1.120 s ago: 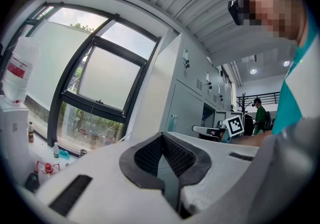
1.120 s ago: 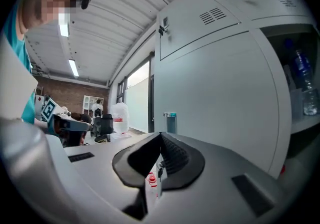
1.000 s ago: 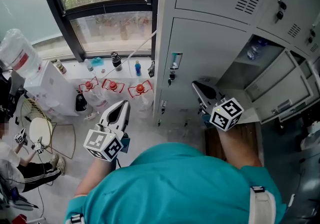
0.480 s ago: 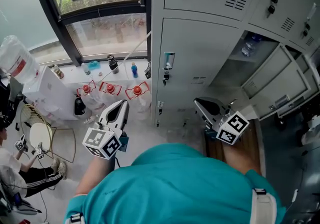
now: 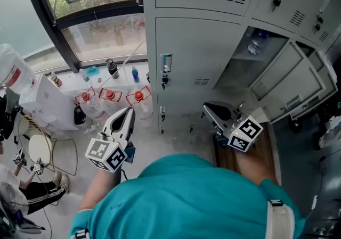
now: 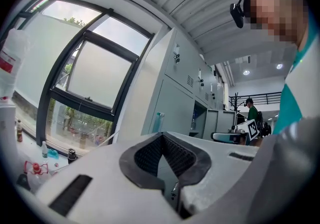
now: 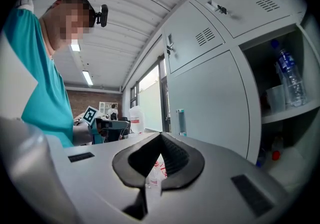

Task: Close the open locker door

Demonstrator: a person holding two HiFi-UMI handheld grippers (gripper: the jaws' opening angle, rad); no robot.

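Over the last second the right claw (image 5: 210,110), clenched and empty like the left claw (image 5: 127,113), has sunk slightly at centre-right, leaving the open locker door (image 5: 290,81) at the frame's right untouched, so closing it likely still lies ahead.

Grey locker door (image 5: 290,86) swung wide open, rt of its compartment (image 5: 237,73), inner face showing.

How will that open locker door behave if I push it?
The open locker door looks like sheet metal: probably stiff and fairly light. Hinged on one edge, it should swing, not slide, and might bounce back if shoved.
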